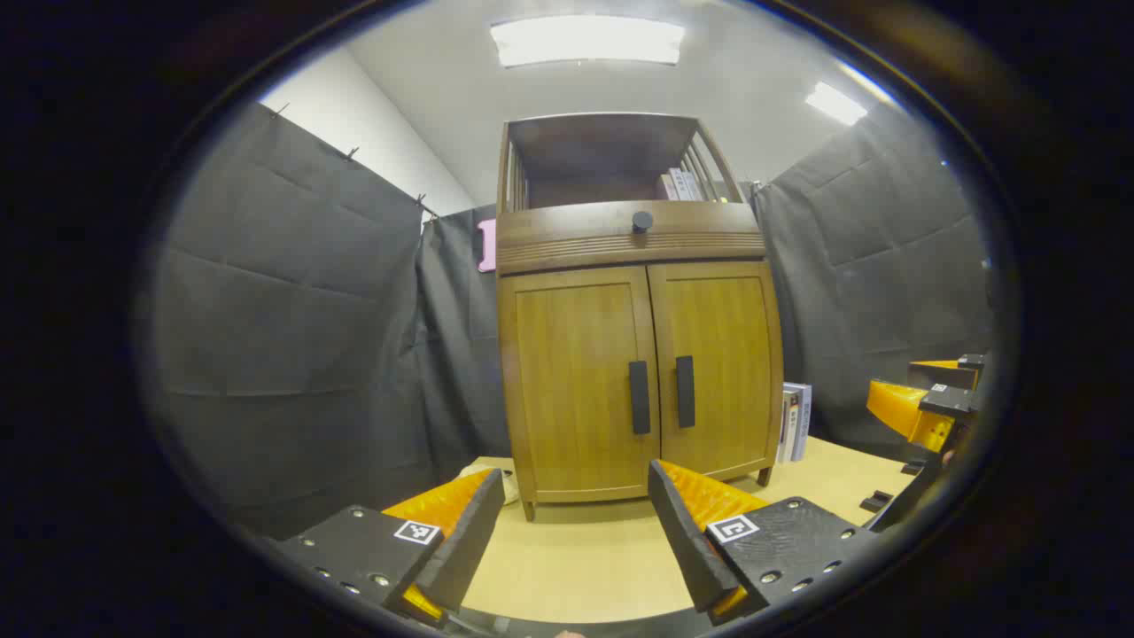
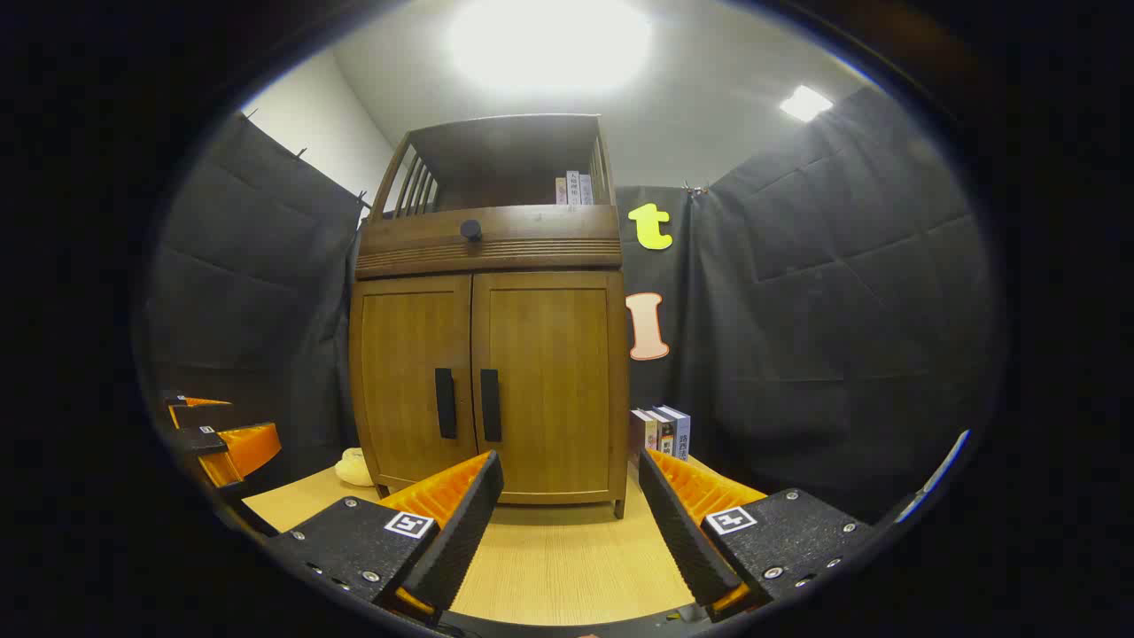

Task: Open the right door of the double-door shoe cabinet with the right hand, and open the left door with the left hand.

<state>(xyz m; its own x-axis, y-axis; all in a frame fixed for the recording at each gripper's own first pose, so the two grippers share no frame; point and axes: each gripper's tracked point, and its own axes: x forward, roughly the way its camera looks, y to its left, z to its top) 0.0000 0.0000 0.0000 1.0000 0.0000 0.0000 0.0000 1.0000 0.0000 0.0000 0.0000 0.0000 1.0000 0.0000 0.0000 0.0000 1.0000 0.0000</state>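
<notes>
A wooden shoe cabinet [image 1: 638, 354] stands on the table with both doors closed. Its left door [image 1: 580, 381] and right door [image 1: 722, 368] each carry a black vertical handle, left handle [image 1: 640, 397] and right handle [image 1: 685, 391]. My left gripper [image 1: 576, 532] is open, well short of the cabinet, with nothing between its fingers. In the right gripper view the cabinet [image 2: 492, 372] shows the right door [image 2: 549, 381] and its handle [image 2: 490, 405], and the left handle [image 2: 445, 403]. My right gripper [image 2: 571, 518] is open and empty, also short of the doors.
Several books [image 1: 795, 421] stand to the cabinet's right on the light wooden table [image 1: 576, 558]. A pale yellow object [image 2: 354, 467] lies by the cabinet's left foot. A drawer with a round knob [image 1: 642, 221] sits above the doors. The other gripper [image 1: 926, 408] hovers at the right.
</notes>
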